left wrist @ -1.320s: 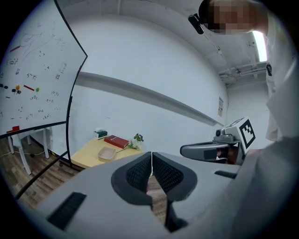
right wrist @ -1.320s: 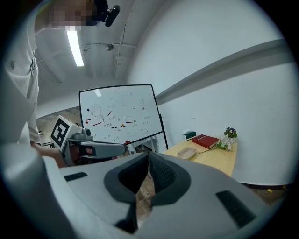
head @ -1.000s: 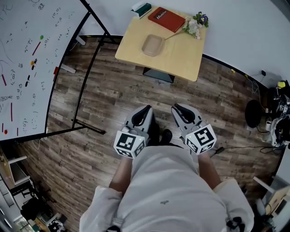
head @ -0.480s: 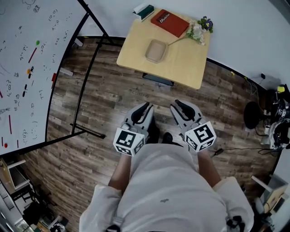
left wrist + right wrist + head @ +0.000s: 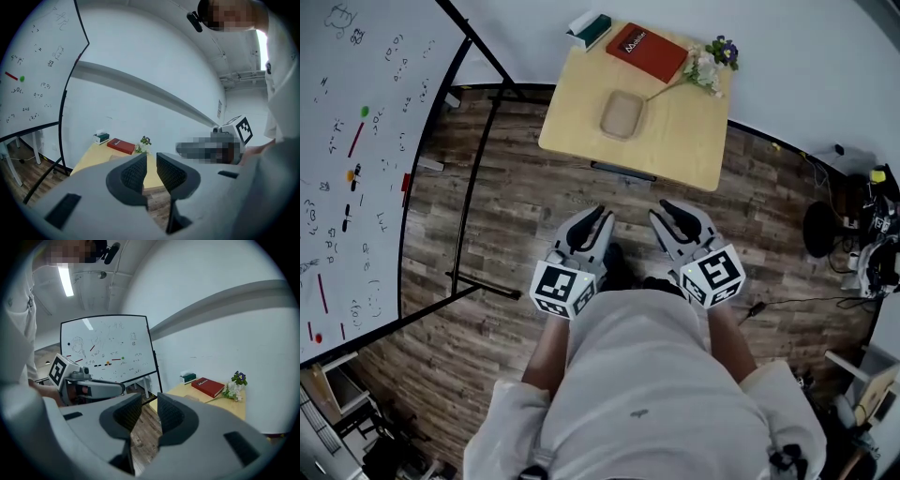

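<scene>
I hold both grippers side by side at waist height over a wood floor, pointed at a small light wooden table (image 5: 675,141). My left gripper (image 5: 598,217) (image 5: 151,157) is open by a narrow gap, with nothing between its ribbed pads. My right gripper (image 5: 667,211) (image 5: 150,397) shows the same narrow gap and is also empty. On the table lie a red book (image 5: 647,52) (image 5: 120,146) (image 5: 207,386), a shallow beige dish (image 5: 622,114), a small bunch of flowers (image 5: 710,61) (image 5: 236,385) and a tissue box (image 5: 591,28) (image 5: 101,137). The table is well beyond both grippers.
A whiteboard (image 5: 356,141) (image 5: 105,350) on a black wheeled stand (image 5: 483,281) stands to the left. Cables and dark equipment (image 5: 872,234) crowd the floor at the right. A white wall runs behind the table.
Both grippers' jaws, closed tip to tip before, now stand slightly apart. I have moved a little toward the table, so it and the whiteboard have shifted in the views.
</scene>
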{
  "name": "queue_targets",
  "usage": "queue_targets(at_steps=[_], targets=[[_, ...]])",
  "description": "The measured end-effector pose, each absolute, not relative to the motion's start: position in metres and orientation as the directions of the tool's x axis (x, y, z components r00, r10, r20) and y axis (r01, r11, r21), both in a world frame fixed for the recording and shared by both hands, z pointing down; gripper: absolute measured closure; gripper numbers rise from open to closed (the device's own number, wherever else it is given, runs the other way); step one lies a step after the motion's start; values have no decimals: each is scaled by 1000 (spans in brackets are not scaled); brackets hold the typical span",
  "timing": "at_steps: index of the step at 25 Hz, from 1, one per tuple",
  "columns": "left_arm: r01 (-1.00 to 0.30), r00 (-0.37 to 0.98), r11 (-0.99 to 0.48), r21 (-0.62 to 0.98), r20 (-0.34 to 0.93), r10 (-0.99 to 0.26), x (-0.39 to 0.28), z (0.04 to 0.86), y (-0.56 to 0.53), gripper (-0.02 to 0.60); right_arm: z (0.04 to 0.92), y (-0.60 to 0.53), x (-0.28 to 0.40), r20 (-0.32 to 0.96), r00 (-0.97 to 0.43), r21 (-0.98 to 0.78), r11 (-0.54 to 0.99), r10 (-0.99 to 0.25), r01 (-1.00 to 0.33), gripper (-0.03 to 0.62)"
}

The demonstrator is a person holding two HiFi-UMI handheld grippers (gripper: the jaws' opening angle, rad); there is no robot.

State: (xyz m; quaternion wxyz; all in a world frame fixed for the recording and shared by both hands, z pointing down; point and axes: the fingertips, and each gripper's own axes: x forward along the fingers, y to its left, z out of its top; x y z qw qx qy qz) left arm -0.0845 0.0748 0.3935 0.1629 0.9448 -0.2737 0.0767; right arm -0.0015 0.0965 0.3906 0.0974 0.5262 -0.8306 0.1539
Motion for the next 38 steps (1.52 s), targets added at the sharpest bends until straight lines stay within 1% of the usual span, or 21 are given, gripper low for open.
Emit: queue_targets(at_steps=[8,16,27,38], targets=[[-523,851,-801,292,243,-466,-89,401,59,528,404,82,-9,364,-406,-154,376,-838,-914,487],[-528,847,-790,312,263,-462,-93,408,52,528,410,68,-14,398,-406,-126,389,-823,-913,487],[-585,809,-747,316,283,-515,-88,410,17,528,420,25,-7,419,-467,-125,459,-779,-879,491],[-644,763,-697,315,331,-555,-66,419,-34,528,444,-43,8,470,-539,-124,553,-699,-824,494]])
